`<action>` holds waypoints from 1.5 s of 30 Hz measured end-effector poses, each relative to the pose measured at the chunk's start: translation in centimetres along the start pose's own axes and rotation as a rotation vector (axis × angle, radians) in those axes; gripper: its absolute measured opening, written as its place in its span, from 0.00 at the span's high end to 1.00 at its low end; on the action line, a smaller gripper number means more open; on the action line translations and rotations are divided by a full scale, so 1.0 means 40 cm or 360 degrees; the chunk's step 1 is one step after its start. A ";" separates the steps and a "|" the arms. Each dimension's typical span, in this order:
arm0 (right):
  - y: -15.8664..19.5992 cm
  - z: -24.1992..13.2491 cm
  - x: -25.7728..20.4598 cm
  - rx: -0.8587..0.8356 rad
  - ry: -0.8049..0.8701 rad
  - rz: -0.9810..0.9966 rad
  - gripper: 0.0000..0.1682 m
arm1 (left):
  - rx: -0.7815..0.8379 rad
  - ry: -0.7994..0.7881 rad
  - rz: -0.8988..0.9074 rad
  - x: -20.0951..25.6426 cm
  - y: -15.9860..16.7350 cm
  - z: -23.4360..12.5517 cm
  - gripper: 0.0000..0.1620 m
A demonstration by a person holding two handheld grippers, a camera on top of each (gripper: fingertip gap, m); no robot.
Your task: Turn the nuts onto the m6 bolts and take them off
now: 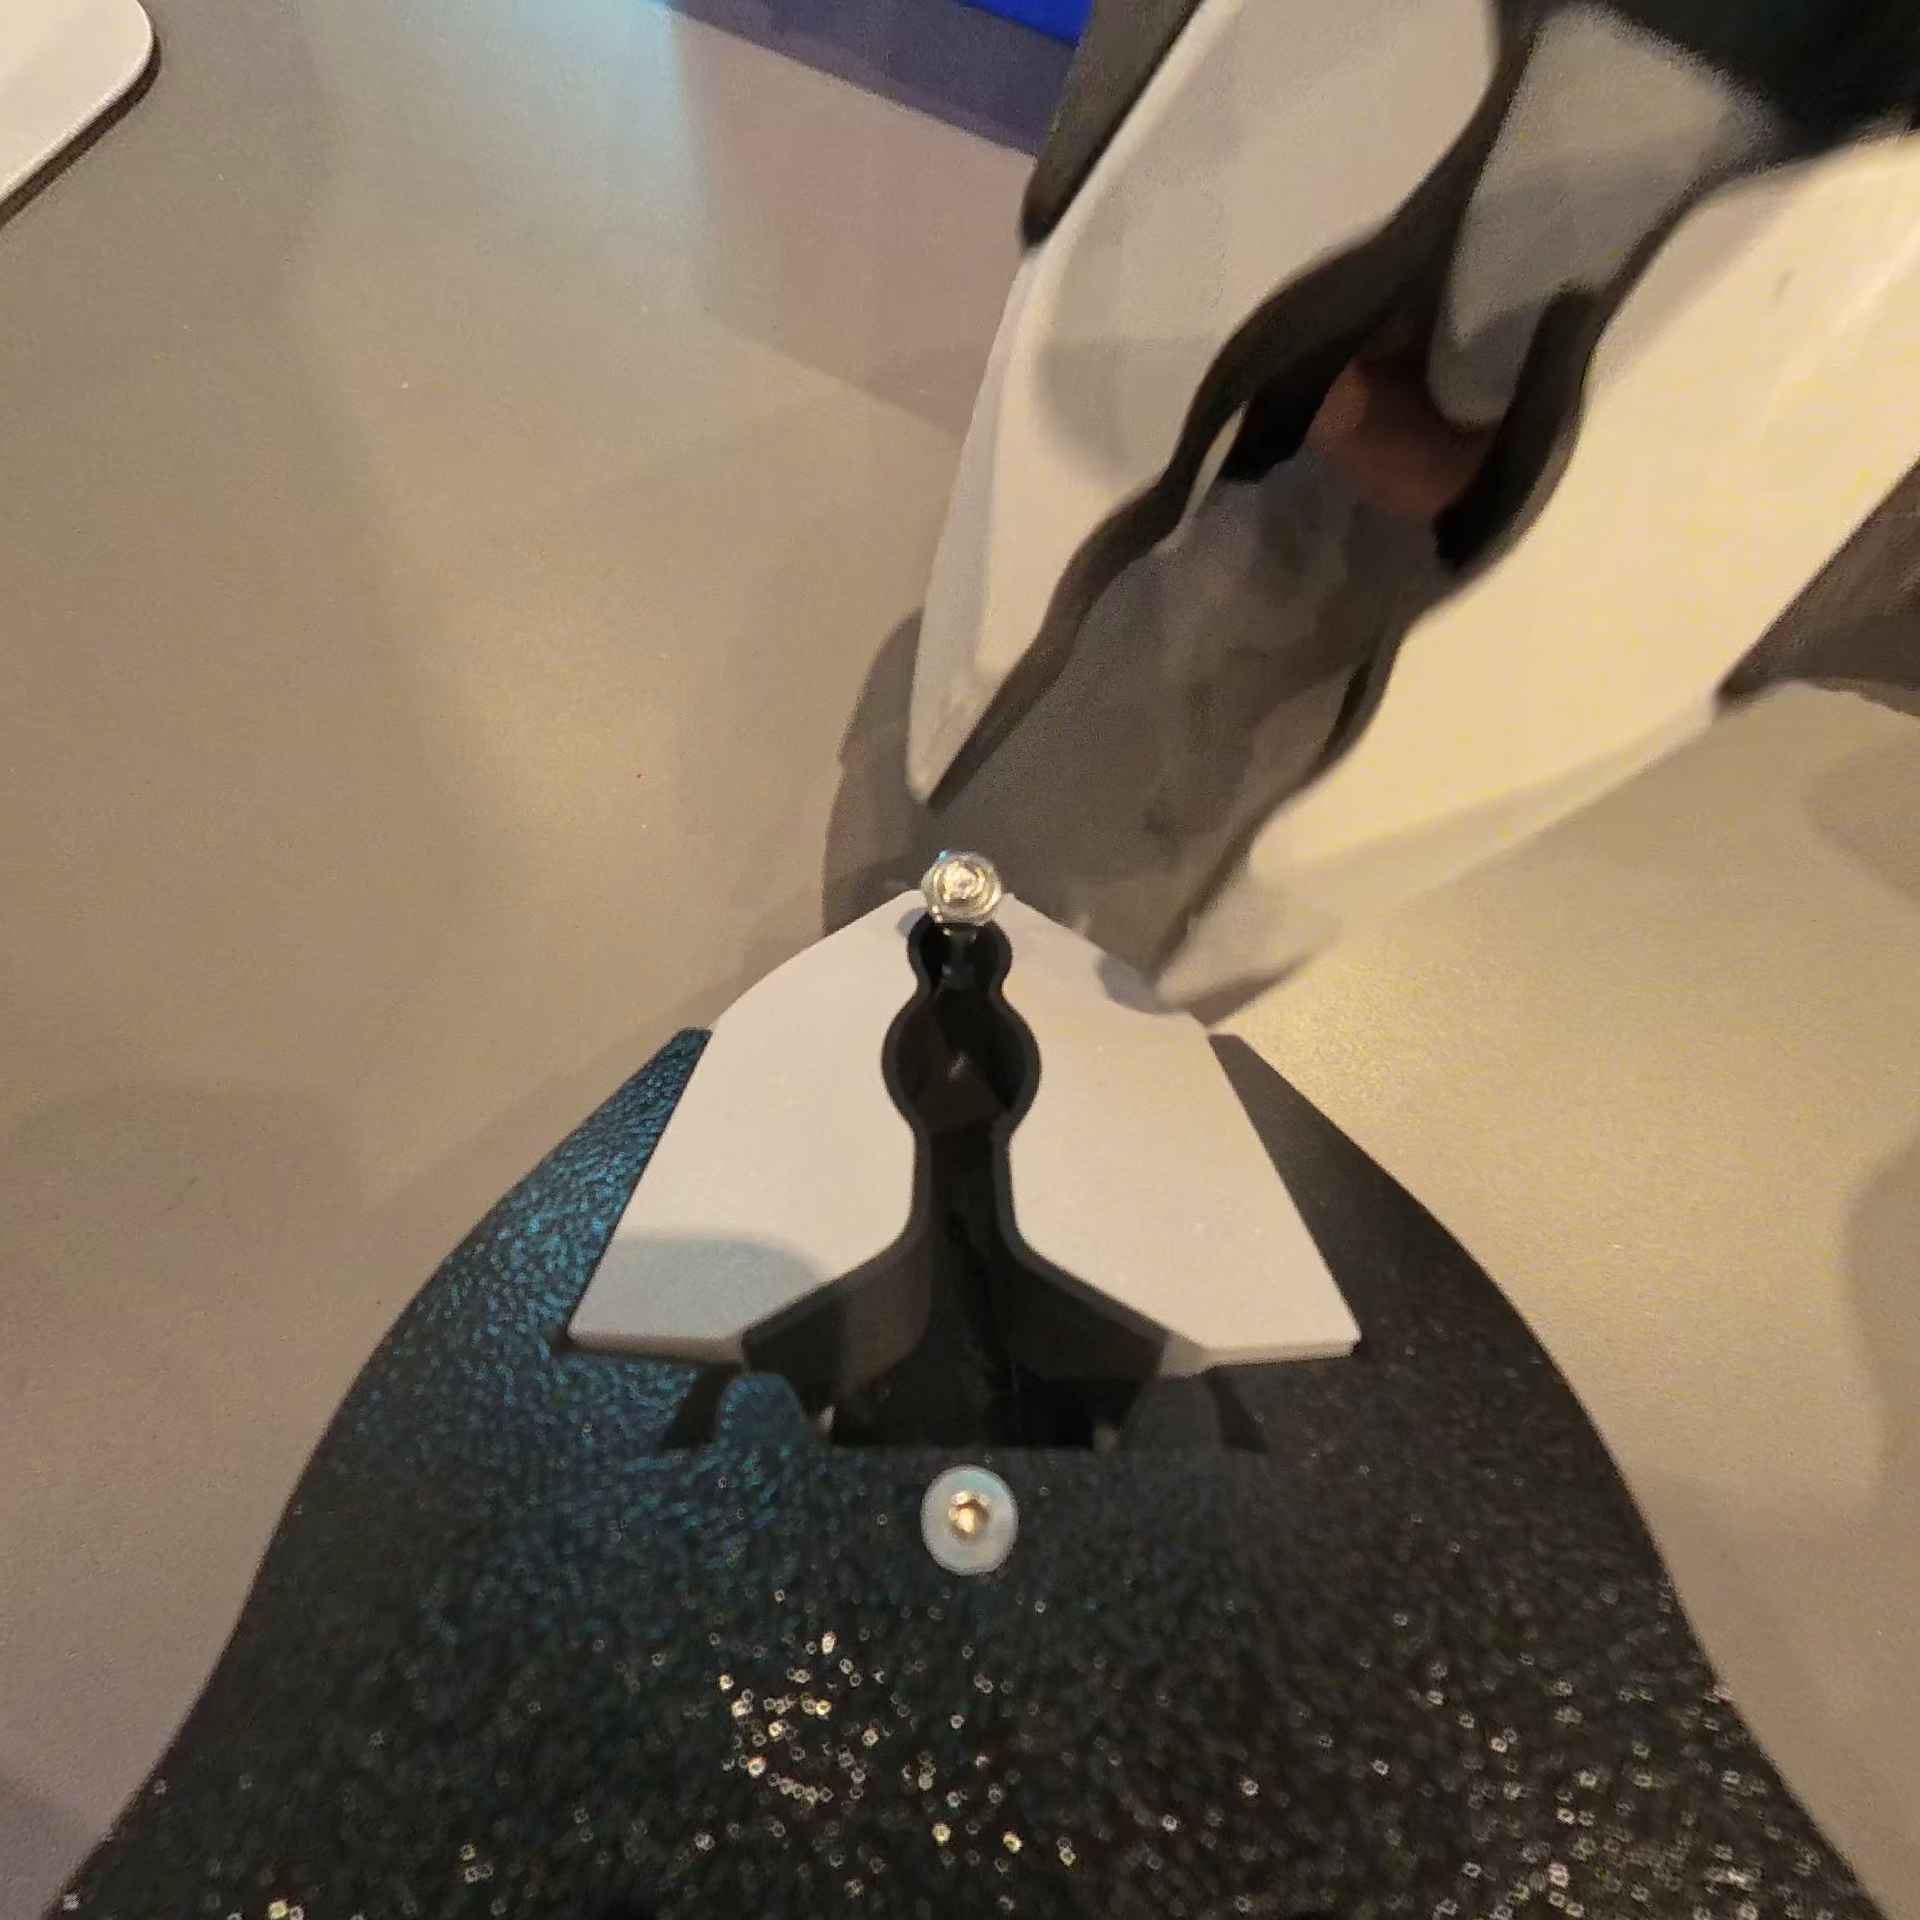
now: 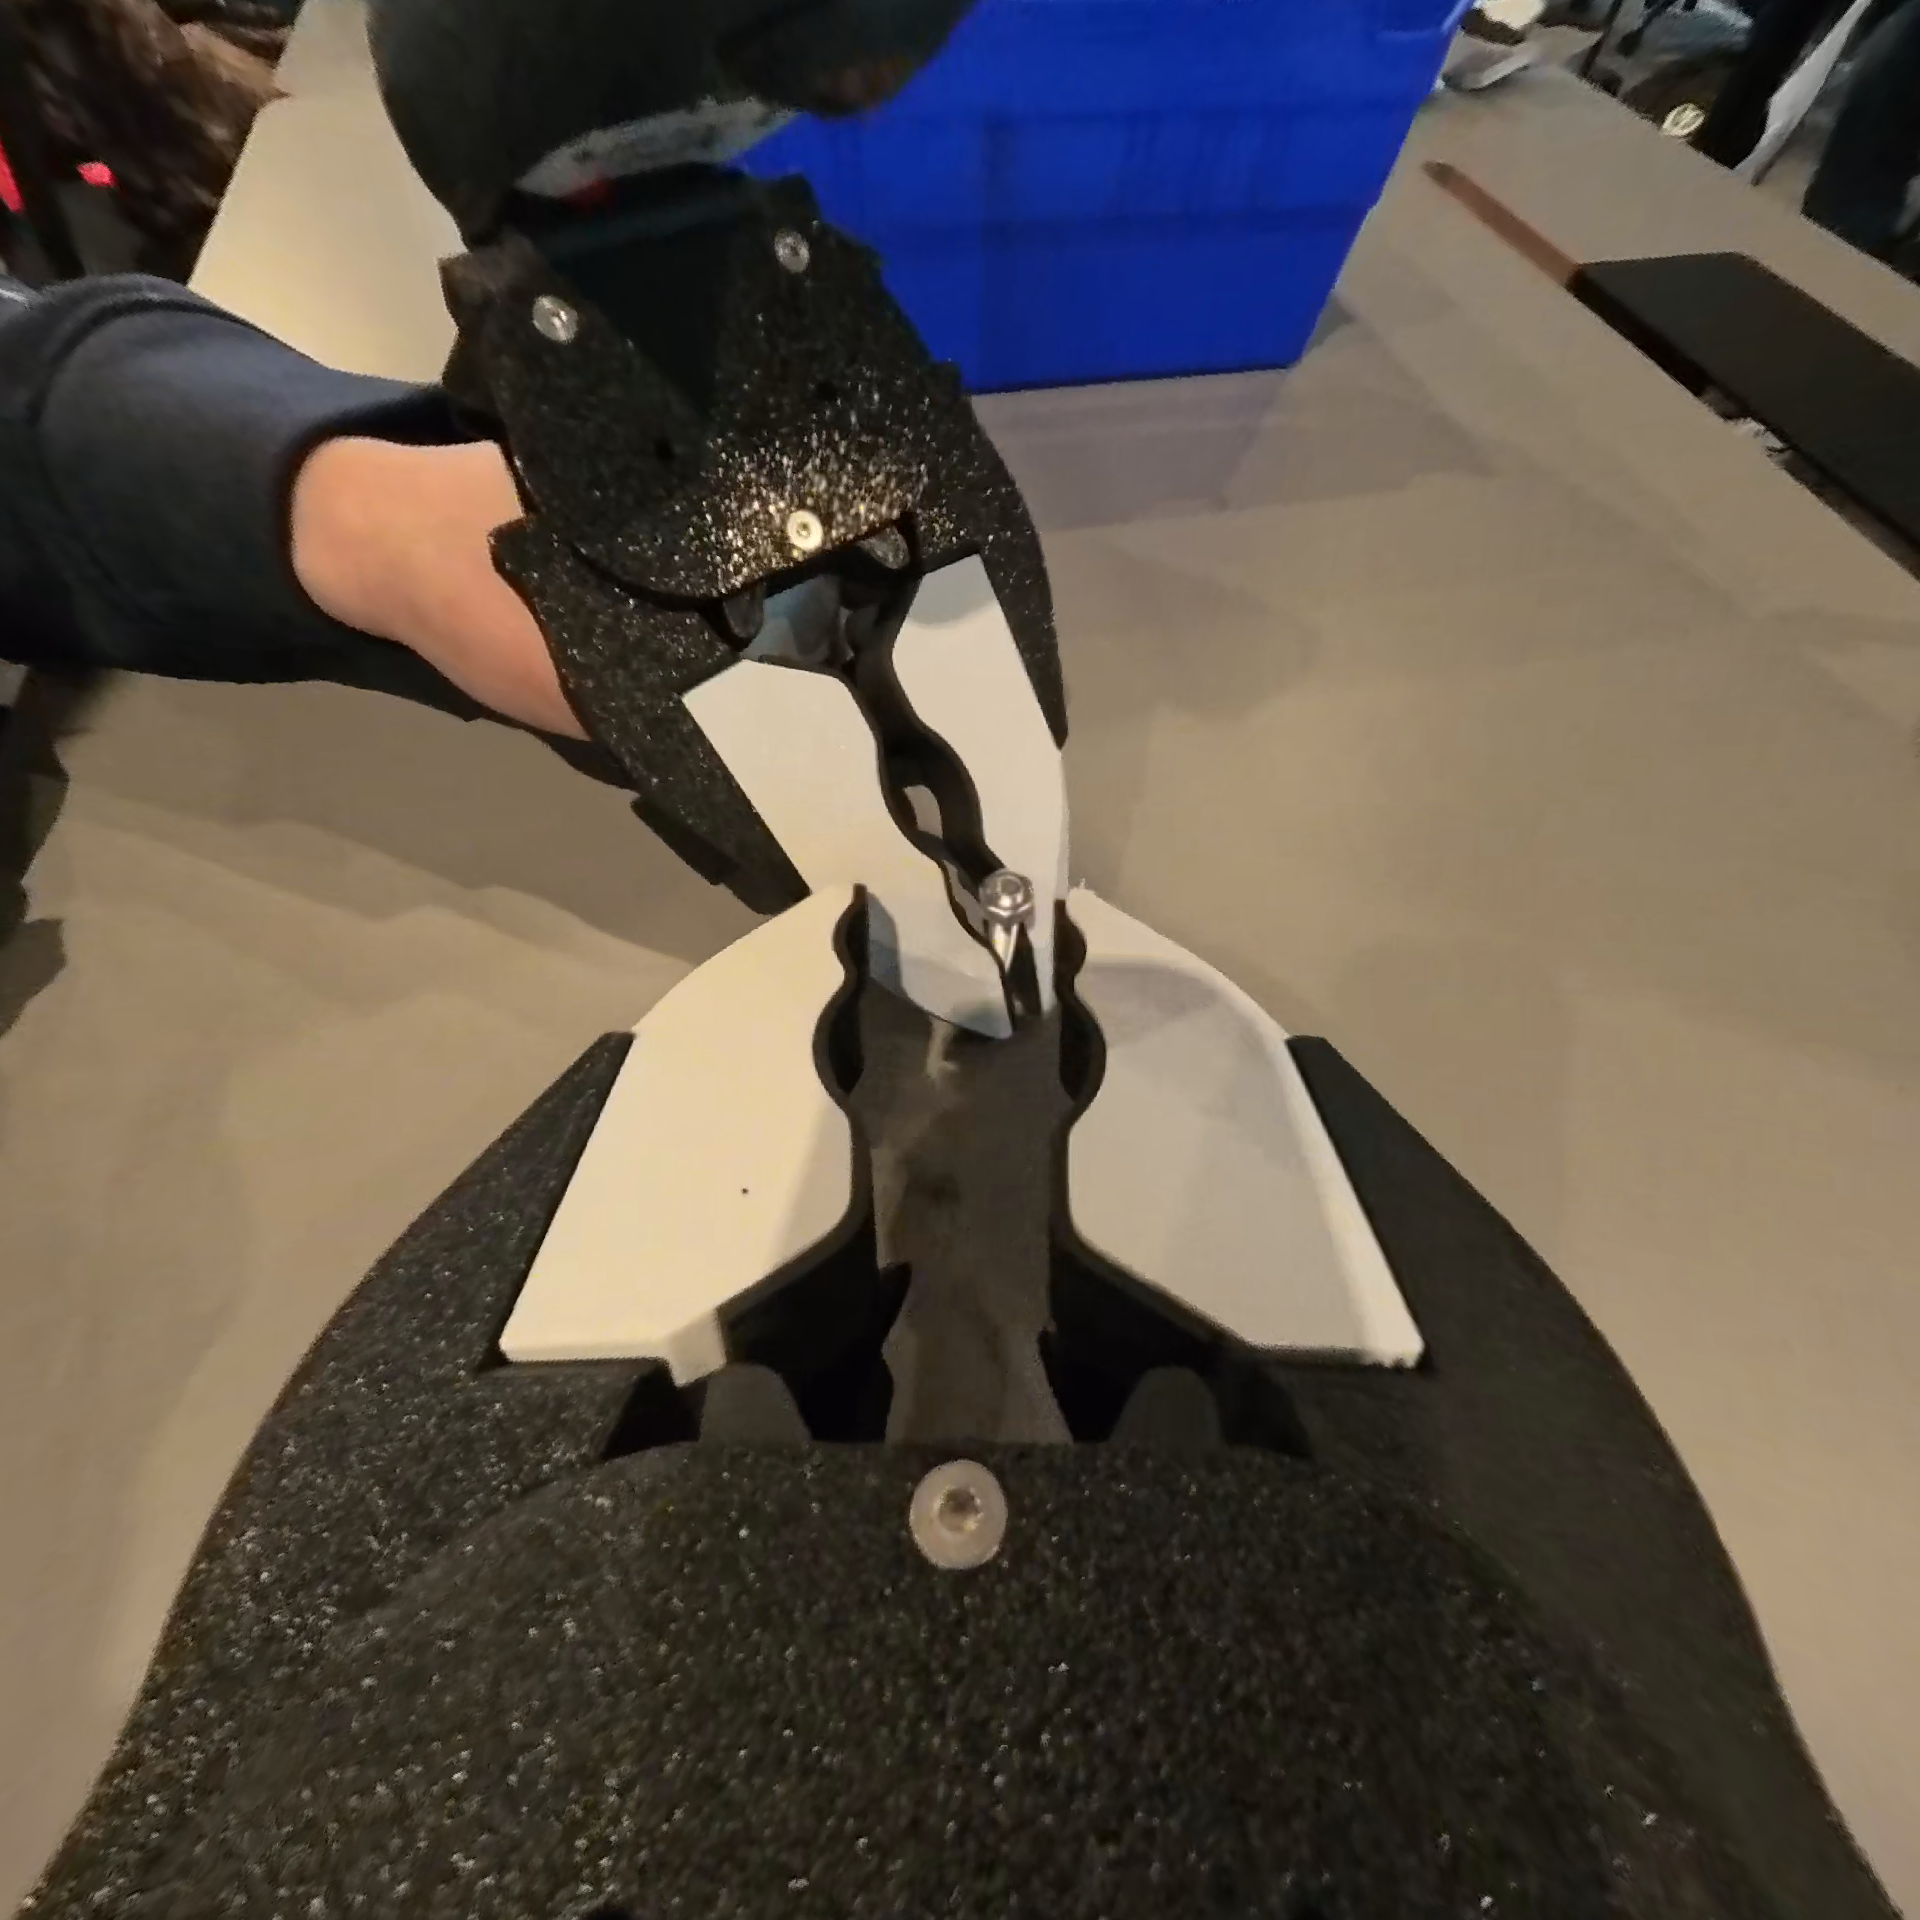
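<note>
My left gripper (image 1: 961,925) is shut on a thin bolt (image 1: 957,954) that stands out past its fingertips. A silver hex nut (image 1: 962,888) sits on the bolt's end. In the right wrist view the left gripper (image 2: 1013,1003) comes down from above, with the nut (image 2: 1006,894) and bolt shaft (image 2: 1000,940) at its tip. My right gripper (image 2: 961,914) is open, and its fingertips stand on either side of the left gripper's tip and the nut without clamping them. In the left wrist view the right gripper (image 1: 1049,873) is blurred and open, just beyond the nut.
A grey tabletop (image 2: 1455,831) lies under both grippers. A blue bin (image 2: 1091,208) stands at the back and a black mat (image 2: 1766,353) at the right. A person's hand and dark sleeve (image 2: 405,582) hold the left gripper. A pale tray corner (image 1: 62,83) shows at far left. My hands' fingertips stand some 4 cm from each other.
</note>
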State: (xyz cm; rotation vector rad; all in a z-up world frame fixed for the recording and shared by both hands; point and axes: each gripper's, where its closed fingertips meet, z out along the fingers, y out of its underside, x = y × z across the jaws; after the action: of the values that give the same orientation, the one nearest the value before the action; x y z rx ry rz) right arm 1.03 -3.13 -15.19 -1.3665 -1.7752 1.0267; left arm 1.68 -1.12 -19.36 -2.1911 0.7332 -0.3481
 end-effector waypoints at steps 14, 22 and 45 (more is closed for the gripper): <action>0.012 -0.002 -0.014 -0.0026 -0.0095 0.0031 0.90 | 0.0000 -0.0001 0.0003 0.000 0.000 0.000 0.97; 0.003 0.004 0.008 0.0010 0.0000 0.0024 0.80 | 0.0000 0.0000 0.0003 0.000 0.000 0.000 0.97; 0.009 -0.001 0.001 0.0009 -0.0074 0.0051 0.93 | 0.0002 -0.0004 0.0021 0.000 0.000 0.000 0.97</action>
State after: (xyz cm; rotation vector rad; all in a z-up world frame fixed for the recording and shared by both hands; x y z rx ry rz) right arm 1.21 -3.05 -15.49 -1.3823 -1.7881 1.0878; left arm 1.68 -1.11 -19.36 -2.1843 0.7458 -0.3388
